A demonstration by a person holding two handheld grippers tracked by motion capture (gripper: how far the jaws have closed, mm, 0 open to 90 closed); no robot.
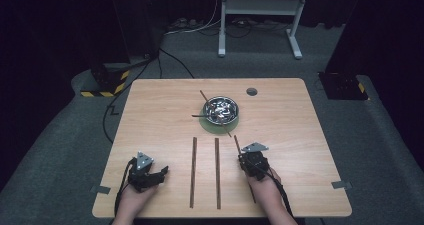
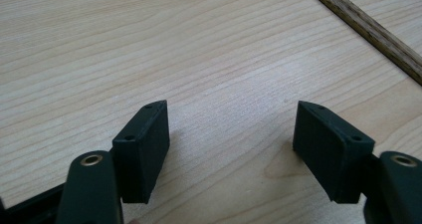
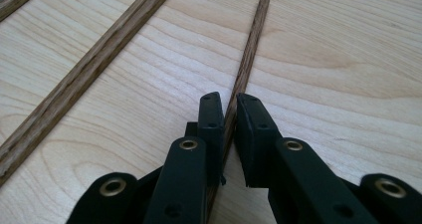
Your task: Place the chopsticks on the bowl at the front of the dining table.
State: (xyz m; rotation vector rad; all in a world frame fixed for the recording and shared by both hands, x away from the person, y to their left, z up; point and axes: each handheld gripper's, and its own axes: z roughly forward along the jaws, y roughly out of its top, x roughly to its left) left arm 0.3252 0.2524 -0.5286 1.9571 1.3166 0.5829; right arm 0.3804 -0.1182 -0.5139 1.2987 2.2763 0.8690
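Right tongs [image 3: 229, 117] clamp thin wooden stick [image 3: 249, 50], seemingly tight; left tongs [image 2: 231, 129] gape empty.

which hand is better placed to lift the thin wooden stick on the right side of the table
Right: the right gripper is already shut on the thin stick. The left gripper is open over bare table, beyond the two wider strips.

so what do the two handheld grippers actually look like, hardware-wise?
Both are black: the left gripper and right gripper each carry a grey three-cornered plate on top and trail a black cable. The jaws are flat, blocky black pads with small holes, on arms with brass-coloured rivets. No sleeves visible.
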